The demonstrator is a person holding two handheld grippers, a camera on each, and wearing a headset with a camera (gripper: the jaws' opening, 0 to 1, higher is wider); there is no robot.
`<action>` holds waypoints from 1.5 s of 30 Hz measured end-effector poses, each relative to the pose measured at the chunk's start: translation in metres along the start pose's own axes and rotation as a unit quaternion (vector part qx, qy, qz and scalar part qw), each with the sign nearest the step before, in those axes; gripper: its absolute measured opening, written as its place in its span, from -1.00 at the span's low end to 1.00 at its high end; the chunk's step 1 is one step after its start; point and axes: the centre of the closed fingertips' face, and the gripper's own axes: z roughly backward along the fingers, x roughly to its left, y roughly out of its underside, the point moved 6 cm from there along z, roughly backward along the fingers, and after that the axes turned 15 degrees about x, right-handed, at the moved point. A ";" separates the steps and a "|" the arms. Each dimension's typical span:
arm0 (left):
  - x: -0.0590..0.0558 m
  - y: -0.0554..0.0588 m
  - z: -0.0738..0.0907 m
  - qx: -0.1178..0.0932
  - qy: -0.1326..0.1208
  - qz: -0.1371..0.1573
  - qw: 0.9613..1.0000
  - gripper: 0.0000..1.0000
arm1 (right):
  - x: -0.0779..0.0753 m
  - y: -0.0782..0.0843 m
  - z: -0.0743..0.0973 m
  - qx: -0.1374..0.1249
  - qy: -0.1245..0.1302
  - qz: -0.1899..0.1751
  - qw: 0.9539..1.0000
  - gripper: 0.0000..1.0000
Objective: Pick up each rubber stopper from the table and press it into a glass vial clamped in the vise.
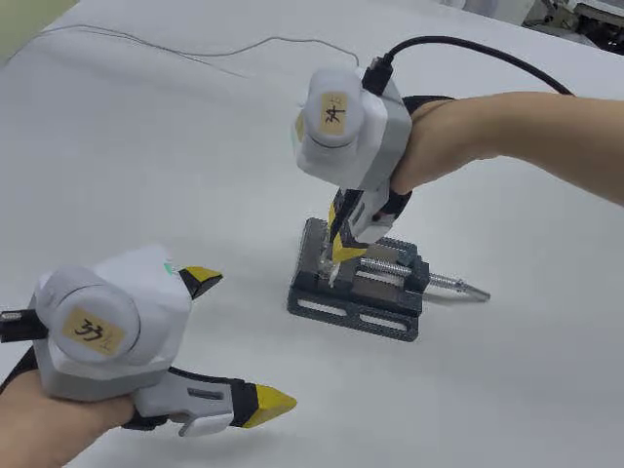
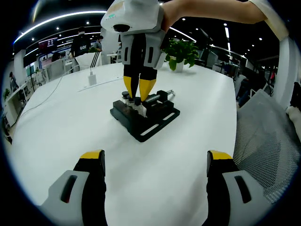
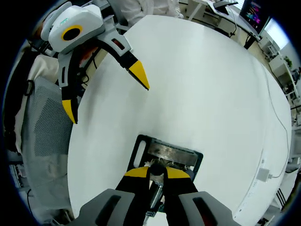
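In the right gripper view I see the stopper [image 3: 157, 167], a dark round knob at lower centre, pinched between the yellow tips of the right gripper [image 3: 157, 173], whose jaws are drawn in almost together on it. It sits directly over the vise [image 3: 165, 151]. I cannot tell whether it is already seated, because the tips hide what is under it.

In the left gripper view, just above centre, the same tips point straight down into the vise [image 2: 149, 118], and a pale stub between its jaws looks like the vial [image 2: 140, 108].

In the head view the vise [image 1: 357, 297] stands right of centre on the white table [image 1: 146, 146], its screw handle sticking out to the right.

My left gripper [image 1: 237, 339] hangs at lower left of the head view, well apart from the vise, jaws spread wide with nothing between them. Its own view shows both tips at the bottom edge over bare table.
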 end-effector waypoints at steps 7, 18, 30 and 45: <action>0.000 0.002 0.000 0.002 0.001 0.002 1.000 0.76 | 0.000 0.000 0.000 -0.001 0.002 0.005 1.000 -0.84; -0.001 0.001 -0.001 0.003 0.003 0.002 1.000 0.76 | 0.003 0.000 0.000 -0.004 0.007 0.006 1.000 -0.77; 0.001 0.000 0.001 0.002 0.002 0.000 1.000 0.74 | 0.001 0.008 0.009 -0.015 0.012 -0.005 1.000 -0.79; 0.006 0.001 0.002 0.002 -0.001 0.003 1.000 0.73 | 0.001 0.007 0.005 -0.031 0.007 -0.017 0.999 -0.94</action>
